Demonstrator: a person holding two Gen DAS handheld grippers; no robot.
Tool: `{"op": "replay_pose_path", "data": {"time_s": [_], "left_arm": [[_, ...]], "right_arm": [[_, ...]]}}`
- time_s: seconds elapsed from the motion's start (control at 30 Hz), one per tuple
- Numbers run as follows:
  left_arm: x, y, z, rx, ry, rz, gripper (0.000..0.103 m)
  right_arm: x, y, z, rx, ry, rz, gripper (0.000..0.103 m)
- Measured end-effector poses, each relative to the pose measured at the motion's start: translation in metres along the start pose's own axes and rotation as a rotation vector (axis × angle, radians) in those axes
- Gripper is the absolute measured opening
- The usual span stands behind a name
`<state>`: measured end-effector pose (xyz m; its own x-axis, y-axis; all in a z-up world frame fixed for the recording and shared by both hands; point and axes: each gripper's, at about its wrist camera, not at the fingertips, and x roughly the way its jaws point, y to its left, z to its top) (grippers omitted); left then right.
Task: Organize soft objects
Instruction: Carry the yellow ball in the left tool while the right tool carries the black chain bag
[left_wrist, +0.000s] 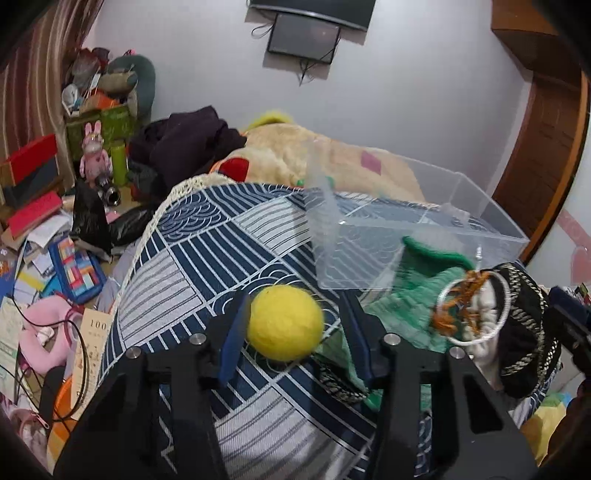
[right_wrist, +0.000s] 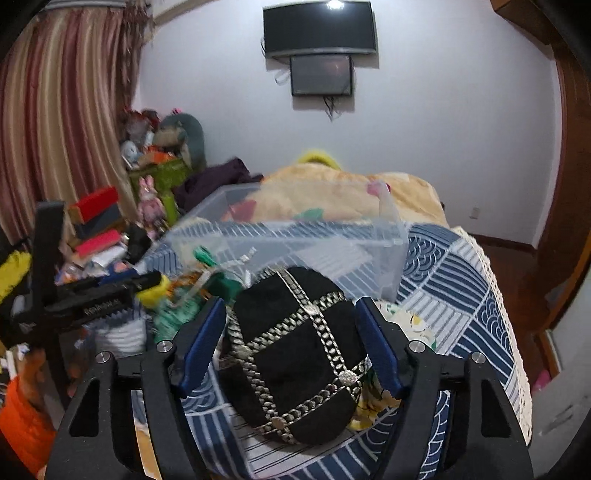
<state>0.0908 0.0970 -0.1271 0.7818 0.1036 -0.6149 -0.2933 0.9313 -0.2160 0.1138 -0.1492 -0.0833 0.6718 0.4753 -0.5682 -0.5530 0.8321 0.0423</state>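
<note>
In the left wrist view a yellow felt ball (left_wrist: 283, 323) lies on the blue patterned bedcover (left_wrist: 207, 258), between the open fingers of my left gripper (left_wrist: 293, 332), against the left pad. Right of it lie a green knitted piece (left_wrist: 410, 291), a ring with orange yarn (left_wrist: 471, 312) and a black cap with chain trim (left_wrist: 524, 332). In the right wrist view my right gripper (right_wrist: 291, 343) is open around that black cap (right_wrist: 295, 354); its pads stand just off the cap's sides. A clear plastic bin (left_wrist: 417, 229) stands behind, also in the right wrist view (right_wrist: 295, 240).
A beige blanket (left_wrist: 314, 155) and dark clothes (left_wrist: 184, 140) lie at the bed's far end. The floor on the left is littered with books, boxes and a pink pillow (left_wrist: 40, 332). A wooden door (left_wrist: 546, 140) is on the right. The left gripper's body (right_wrist: 85, 299) shows in the right wrist view.
</note>
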Motion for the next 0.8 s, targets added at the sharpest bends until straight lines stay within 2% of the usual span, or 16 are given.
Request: {"op": "replay_pose_path", "data": {"time_s": [0.1, 0.23, 0.3, 0.37, 0.47, 0.67, 0.8], "left_arm": [[0.011, 0.003, -0.003, 0.0, 0.027, 0.029, 0.047], [0.02, 0.005, -0.006, -0.006, 0.051, 0.008, 0.045], [0.019, 0.003, -0.007, 0.011, 0.044, 0.017, 0.044], [0.017, 0.001, -0.008, 0.023, 0.037, 0.017, 0.043], [0.012, 0.0, -0.008, 0.026, 0.027, 0.01, 0.043], [-0.018, -0.011, 0.001, 0.066, -0.056, -0.007, 0.043], [-0.038, -0.022, 0.01, 0.084, -0.104, -0.043, 0.043]], "right_arm": [[0.008, -0.005, -0.003, 0.016, 0.036, 0.001, 0.054], [0.006, -0.009, -0.003, 0.018, 0.042, 0.01, 0.04], [0.009, -0.009, -0.003, 0.016, 0.048, 0.016, 0.03], [0.009, -0.009, -0.004, 0.028, 0.047, 0.048, 0.014], [0.006, -0.009, -0.003, 0.036, 0.035, 0.054, 0.013], [-0.013, -0.013, 0.005, 0.068, -0.027, 0.057, 0.011], [-0.03, -0.017, 0.016, 0.081, -0.085, 0.049, 0.011]]}}
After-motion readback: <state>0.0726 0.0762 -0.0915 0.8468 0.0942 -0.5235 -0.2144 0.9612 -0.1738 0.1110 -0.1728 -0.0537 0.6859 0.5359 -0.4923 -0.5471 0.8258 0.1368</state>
